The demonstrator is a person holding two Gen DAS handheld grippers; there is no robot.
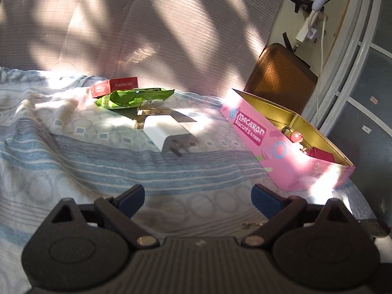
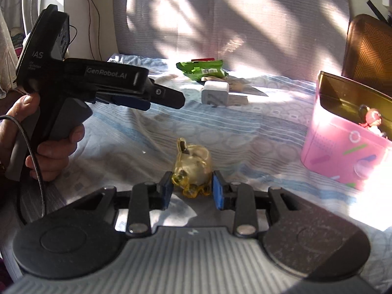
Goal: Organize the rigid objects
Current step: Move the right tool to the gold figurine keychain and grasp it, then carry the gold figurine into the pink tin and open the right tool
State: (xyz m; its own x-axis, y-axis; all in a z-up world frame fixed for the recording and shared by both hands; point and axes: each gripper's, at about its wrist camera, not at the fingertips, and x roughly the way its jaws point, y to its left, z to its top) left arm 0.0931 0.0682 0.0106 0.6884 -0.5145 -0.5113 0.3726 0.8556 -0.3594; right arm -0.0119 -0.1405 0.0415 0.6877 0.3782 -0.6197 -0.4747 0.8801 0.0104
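A pink Macaron biscuit tin [image 1: 281, 144] stands open on the bed at the right; it also shows in the right wrist view [image 2: 343, 152]. Inside it are a small doll keychain [image 1: 295, 137] and a red item [image 1: 321, 155]. My right gripper [image 2: 192, 191] is shut on a clear yellow keychain charm [image 2: 193, 166] low over the sheet. My left gripper [image 1: 197, 199] is open and empty above the sheet; it shows in the right wrist view [image 2: 156, 98] at the left. A white plug adapter [image 1: 169, 129] lies mid-bed.
A green snack packet [image 1: 132, 98], a red box [image 1: 115, 85] and wooden clothespins [image 1: 149, 112] lie at the back of the bed. A brown tin lid [image 1: 279, 73] leans behind the tin. A grey headboard stands behind.
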